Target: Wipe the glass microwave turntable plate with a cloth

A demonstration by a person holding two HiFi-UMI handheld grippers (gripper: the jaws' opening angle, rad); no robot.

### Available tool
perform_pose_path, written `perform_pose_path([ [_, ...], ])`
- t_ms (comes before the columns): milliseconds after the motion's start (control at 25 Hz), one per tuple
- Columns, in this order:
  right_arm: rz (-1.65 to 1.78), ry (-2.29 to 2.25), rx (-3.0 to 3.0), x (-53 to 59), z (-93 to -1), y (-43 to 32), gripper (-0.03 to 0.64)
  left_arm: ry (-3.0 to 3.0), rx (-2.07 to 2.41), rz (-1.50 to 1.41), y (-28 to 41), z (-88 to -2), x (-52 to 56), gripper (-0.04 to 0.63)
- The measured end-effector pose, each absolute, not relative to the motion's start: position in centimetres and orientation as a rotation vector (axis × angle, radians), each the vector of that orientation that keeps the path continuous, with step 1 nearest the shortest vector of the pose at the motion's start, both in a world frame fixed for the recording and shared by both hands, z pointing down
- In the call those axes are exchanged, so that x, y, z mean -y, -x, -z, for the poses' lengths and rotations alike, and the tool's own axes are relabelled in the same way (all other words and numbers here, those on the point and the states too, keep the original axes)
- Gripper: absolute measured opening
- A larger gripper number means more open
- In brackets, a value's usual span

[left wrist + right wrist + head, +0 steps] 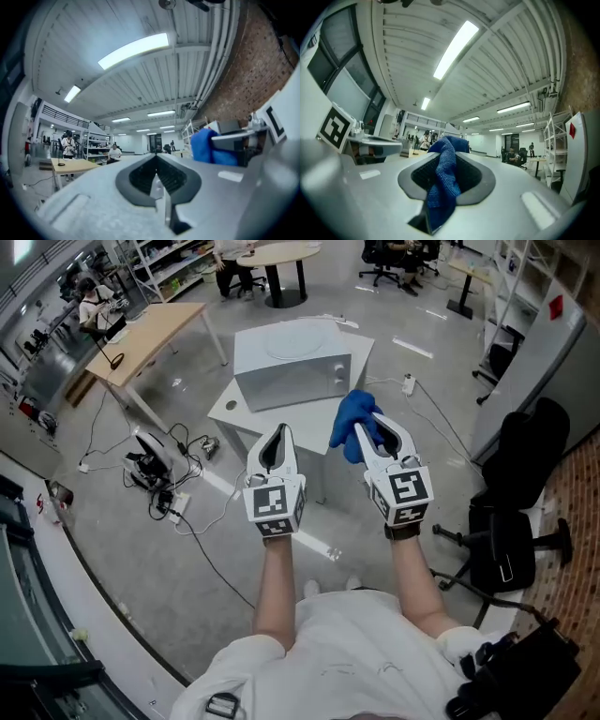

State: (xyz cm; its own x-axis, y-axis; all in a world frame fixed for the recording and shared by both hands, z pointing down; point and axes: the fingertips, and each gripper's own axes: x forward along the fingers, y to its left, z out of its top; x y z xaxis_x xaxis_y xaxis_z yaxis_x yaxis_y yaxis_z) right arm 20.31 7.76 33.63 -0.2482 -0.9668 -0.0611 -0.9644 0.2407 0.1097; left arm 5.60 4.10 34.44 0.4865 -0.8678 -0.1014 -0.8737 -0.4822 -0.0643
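The glass turntable plate (296, 337) lies flat on top of a white microwave (292, 371), ahead of both grippers and well apart from them. My right gripper (367, 426) is held up in the air, shut on a blue cloth (353, 424) that bunches out past its tips. In the right gripper view the cloth (443, 180) hangs down between the jaws of the right gripper (450, 141). My left gripper (278, 431) is level with it on the left, shut with nothing in it. The left gripper view shows its closed tips (156, 155) and the cloth (206, 146) off to the right.
The microwave stands on a small white table (231, 407). A wooden table (148, 336) is at the back left, with cables and a device (154, 466) on the floor near it. A black office chair (511, 519) and a white cabinet (542, 357) stand at the right.
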Motion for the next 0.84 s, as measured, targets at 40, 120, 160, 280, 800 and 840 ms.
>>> perform_pose_path([
  [40,0.221,-1.941,2.476,-8.0,-32.6,-20.2,0.094,2.625,-1.511,-0.047,-5.9,-34.4,-4.3,0.003],
  [120,0.269,-1.970,2.500,-8.3,-31.3,-19.8,0.094,2.612,-1.482,-0.040,-5.9,-33.8,-4.8,0.003],
  [160,0.280,-1.971,2.513,-8.4,-31.2,-19.3,0.094,2.606,-1.478,-0.054,-5.7,-33.7,-4.9,0.003],
  [280,0.263,-1.948,2.555,-7.8,-31.8,-18.0,0.095,2.597,-1.491,-0.069,-4.8,-33.7,-4.9,0.003],
  [800,0.234,-1.852,2.669,-8.1,-31.6,-13.8,0.095,2.537,-1.603,-0.066,-0.5,-32.2,-6.6,0.003],
  [840,0.230,-1.842,2.675,-8.2,-31.7,-13.4,0.095,2.543,-1.618,-0.070,-0.2,-32.0,-6.8,0.003],
])
